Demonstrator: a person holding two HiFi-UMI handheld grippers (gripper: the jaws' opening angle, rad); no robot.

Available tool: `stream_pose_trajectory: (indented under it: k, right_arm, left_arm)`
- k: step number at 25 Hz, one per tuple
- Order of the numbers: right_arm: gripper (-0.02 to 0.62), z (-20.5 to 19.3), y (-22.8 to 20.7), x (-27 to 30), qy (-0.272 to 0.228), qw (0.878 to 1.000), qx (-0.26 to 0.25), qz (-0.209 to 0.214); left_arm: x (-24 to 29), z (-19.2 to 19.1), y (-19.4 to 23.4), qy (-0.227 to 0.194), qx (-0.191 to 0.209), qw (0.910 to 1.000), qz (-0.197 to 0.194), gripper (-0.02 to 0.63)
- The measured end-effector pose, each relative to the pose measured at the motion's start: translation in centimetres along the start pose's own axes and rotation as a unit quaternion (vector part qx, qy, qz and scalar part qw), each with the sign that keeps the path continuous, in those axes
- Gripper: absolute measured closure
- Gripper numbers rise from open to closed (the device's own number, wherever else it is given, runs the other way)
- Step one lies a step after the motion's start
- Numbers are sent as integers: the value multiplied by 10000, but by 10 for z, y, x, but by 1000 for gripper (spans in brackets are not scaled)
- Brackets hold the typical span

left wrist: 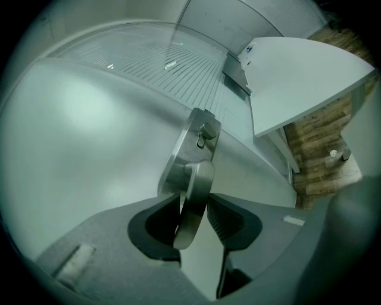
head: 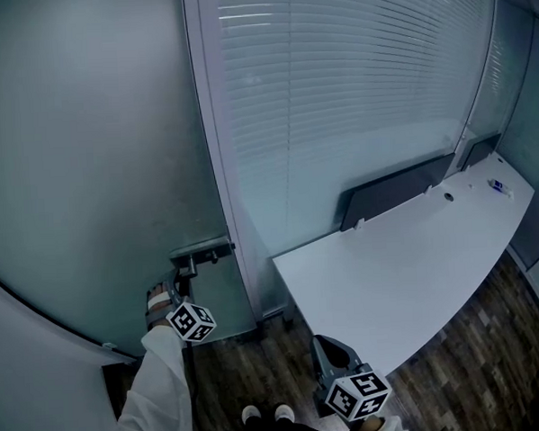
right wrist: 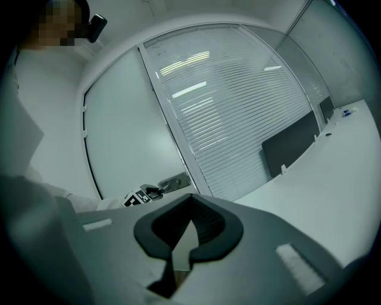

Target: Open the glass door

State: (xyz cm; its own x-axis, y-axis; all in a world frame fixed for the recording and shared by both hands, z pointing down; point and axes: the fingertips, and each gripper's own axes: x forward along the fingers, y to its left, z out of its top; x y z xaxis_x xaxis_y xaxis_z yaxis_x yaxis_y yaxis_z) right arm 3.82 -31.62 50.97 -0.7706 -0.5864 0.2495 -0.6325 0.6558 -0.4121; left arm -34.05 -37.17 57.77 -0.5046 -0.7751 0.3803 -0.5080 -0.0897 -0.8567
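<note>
With the left claw (left wrist: 191, 208) clamped on the door handle (left wrist: 200, 177) between its pads, roll the lever fully down before swinging the glass door (left wrist: 77, 137) ahead.

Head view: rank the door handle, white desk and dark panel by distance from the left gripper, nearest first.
1. The door handle, between the left gripper's jaws.
2. The white desk, to its right.
3. The dark panel, at the desk's far edge.
</note>
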Motion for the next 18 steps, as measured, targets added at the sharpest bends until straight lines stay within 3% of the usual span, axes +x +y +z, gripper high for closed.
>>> stream_pose_trajectory:
  k: [18]
  right_arm:
    - [592,-12,41,-38,-101,9999,20,-30]
  left_arm:
    - [-46,-2,-8,-196,65,9997,-103,459]
